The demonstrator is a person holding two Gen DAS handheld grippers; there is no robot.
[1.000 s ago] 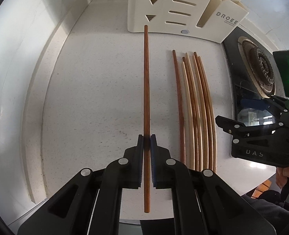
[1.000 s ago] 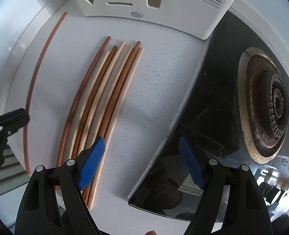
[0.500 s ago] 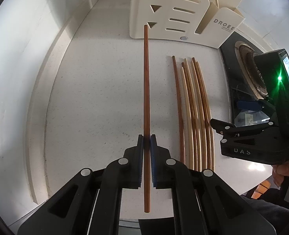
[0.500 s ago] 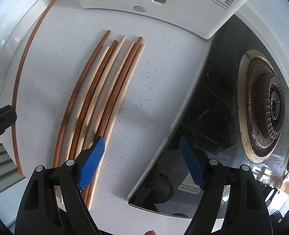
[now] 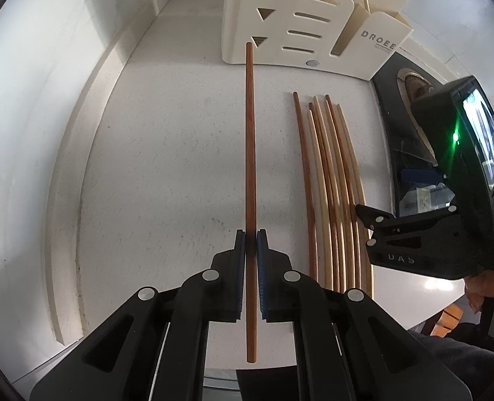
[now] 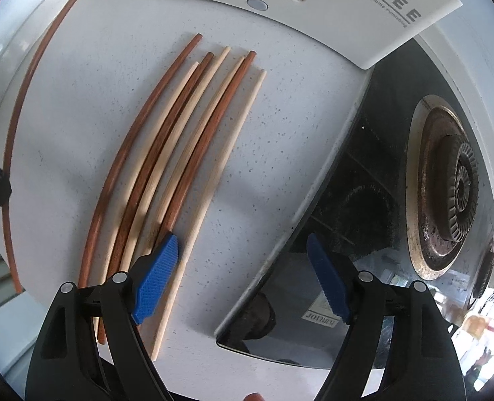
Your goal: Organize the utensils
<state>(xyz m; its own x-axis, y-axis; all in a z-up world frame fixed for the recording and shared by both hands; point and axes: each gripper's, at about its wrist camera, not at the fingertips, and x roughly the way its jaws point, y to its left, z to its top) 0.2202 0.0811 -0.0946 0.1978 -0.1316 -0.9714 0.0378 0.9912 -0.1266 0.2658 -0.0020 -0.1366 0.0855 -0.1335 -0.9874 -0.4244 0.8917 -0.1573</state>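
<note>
Left gripper [image 5: 251, 244] clamped on long dark-brown wooden chopstick [image 5: 249, 153]; right gripper [image 6: 241, 267] spread wide (nothing between pads) above row of brown and pale wooden chopsticks [image 6: 180, 153].

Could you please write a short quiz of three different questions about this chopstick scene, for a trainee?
1. True or false: the left tool is shut on a dark chopstick.
2. How many chopsticks lie in the group on the countertop? A) five B) seven C) nine
3. Fill in: the right tool hangs with its jaws ____ and nothing between them.

Key
1. True; its pads grip the stick on both sides.
2. B; three dark chopsticks and four pale chopsticks lie side by side before the white utensil holder.
3. Open; only the outermost pale stick and bare counter show in the gap.
</note>
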